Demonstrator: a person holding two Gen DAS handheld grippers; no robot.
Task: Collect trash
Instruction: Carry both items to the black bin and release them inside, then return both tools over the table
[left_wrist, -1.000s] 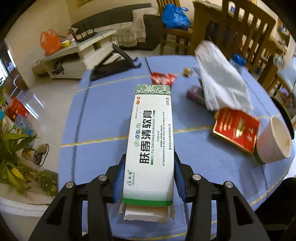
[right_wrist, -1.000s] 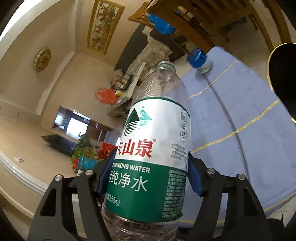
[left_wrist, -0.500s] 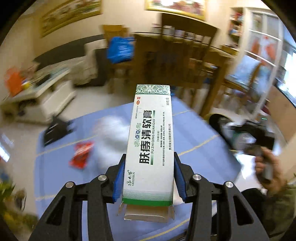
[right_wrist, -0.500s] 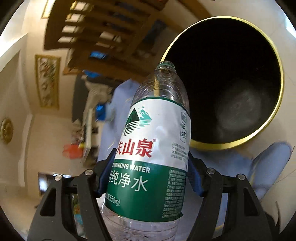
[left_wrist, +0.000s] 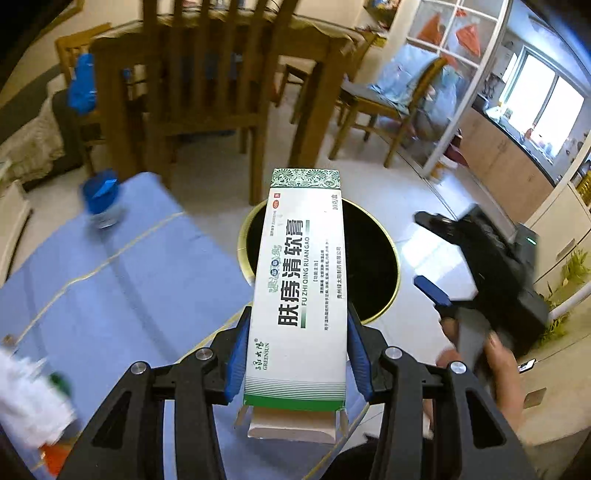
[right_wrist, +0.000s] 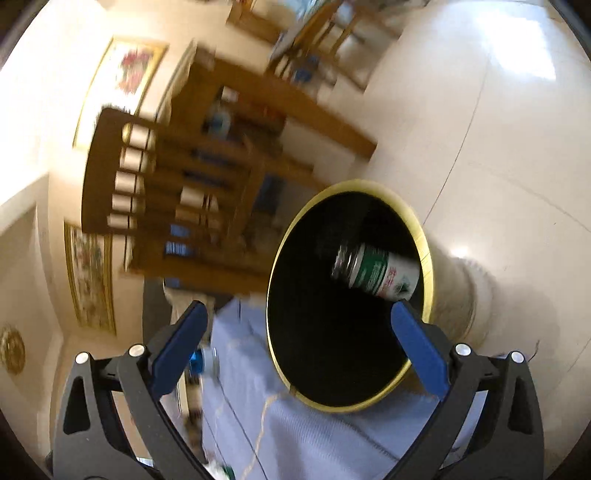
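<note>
- Left wrist view: the left gripper (left_wrist: 297, 354) clamps a long white-and-green cardboard ointment box (left_wrist: 301, 291), held above the black gold-rimmed round bin (left_wrist: 373, 273) beside the blue cloth-covered table's (left_wrist: 110, 280) edge.
- Right wrist view: the right gripper (right_wrist: 295, 350) gapes wide, holding nothing; a clear plastic water bottle with a green label (right_wrist: 376, 273) is inside the bin (right_wrist: 332, 350).

the left wrist view looks forward and down along its tongs (left_wrist: 295, 354), over the blue-clothed tabletop (left_wrist: 110, 288) edge toward the gold-rimmed trash bin (left_wrist: 391, 295) on the floor. the right wrist view sits close above the same trash bin (right_wrist: 426, 258), tilted, looking into it past its tongs (right_wrist: 295, 347). both share the bin, the tabletop (right_wrist: 314, 443) edge and the wooden chairs (left_wrist: 207, 92).
</note>
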